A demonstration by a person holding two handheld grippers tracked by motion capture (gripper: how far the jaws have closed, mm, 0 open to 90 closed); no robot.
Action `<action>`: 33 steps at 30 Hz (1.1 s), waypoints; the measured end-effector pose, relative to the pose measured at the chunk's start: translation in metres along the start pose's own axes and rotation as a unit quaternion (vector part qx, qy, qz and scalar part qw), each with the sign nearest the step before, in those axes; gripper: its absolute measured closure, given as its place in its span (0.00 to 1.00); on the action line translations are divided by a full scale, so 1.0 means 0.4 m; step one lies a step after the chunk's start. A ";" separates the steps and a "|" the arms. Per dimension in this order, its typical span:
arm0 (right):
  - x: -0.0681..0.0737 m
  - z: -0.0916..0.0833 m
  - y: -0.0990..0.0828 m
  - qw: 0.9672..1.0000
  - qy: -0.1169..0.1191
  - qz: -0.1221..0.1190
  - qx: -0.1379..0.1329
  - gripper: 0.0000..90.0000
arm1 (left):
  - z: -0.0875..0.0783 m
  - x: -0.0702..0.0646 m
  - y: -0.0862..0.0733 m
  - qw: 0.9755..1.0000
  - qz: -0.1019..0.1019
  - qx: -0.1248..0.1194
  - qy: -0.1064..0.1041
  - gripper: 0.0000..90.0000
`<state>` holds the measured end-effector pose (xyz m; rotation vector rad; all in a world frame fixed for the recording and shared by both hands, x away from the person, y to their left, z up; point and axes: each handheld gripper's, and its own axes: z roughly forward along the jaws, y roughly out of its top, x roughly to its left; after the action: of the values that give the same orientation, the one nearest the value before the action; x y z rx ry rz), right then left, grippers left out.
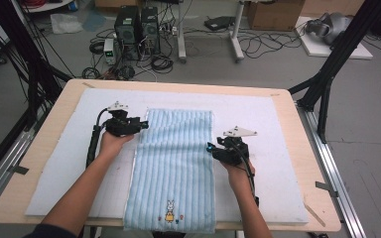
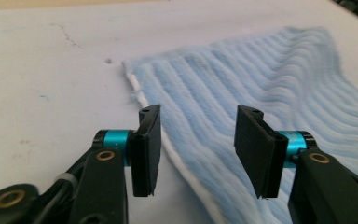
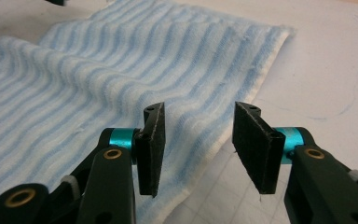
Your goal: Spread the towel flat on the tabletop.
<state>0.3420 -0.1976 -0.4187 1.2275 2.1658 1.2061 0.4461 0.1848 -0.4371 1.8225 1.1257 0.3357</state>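
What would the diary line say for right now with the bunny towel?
towel: flat on white mat, bunny end near person | left gripper: jaws open, at towel's left edge | right gripper: jaws open, at towel's right edge

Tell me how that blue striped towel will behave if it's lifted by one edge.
The towel will probably droop and fold, since it already ripples on the white mat. It looks light, being thin. Its fuzzy ribbed pile should grip rather than slip.
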 end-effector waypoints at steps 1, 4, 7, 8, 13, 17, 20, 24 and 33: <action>0.000 -0.001 0.000 1.000 0.002 -0.002 -0.001 0.60 | 0.013 0.006 0.003 1.000 0.001 0.004 0.008 0.61; 0.000 -0.003 0.000 1.000 0.006 -0.002 -0.005 0.59 | 0.046 0.014 0.009 1.000 0.004 0.018 0.023 0.65; 0.000 -0.006 -0.002 1.000 0.008 -0.003 -0.004 0.59 | 0.076 0.003 0.011 0.998 0.029 0.030 0.037 0.66; -0.001 -0.007 -0.002 1.000 0.009 -0.004 -0.006 0.58 | 0.084 -0.004 0.010 0.997 0.043 0.036 0.046 0.66; -0.008 -0.008 -0.007 1.000 0.010 -0.002 -0.003 0.58 | 0.102 -0.036 0.014 0.990 0.112 0.040 0.073 0.93; -0.012 -0.003 -0.007 1.000 0.011 0.003 -0.003 0.58 | 0.119 -0.029 0.031 0.985 0.104 0.042 0.130 0.96; -0.014 0.003 -0.007 1.000 0.008 0.005 -0.006 0.58 | 0.133 -0.015 0.043 0.986 0.092 0.040 0.135 0.95; -0.029 0.017 -0.001 1.000 0.003 0.013 -0.010 0.58 | 0.122 0.000 0.045 0.989 0.068 0.025 0.131 0.63; -0.118 0.096 0.120 0.999 -0.031 0.036 -0.016 0.56 | 0.057 0.006 0.040 0.998 0.027 0.006 0.064 0.47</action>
<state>0.4178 -0.2055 -0.4050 1.3217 2.0668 1.2086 0.4707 0.1714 -0.4367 1.8660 1.1687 0.4851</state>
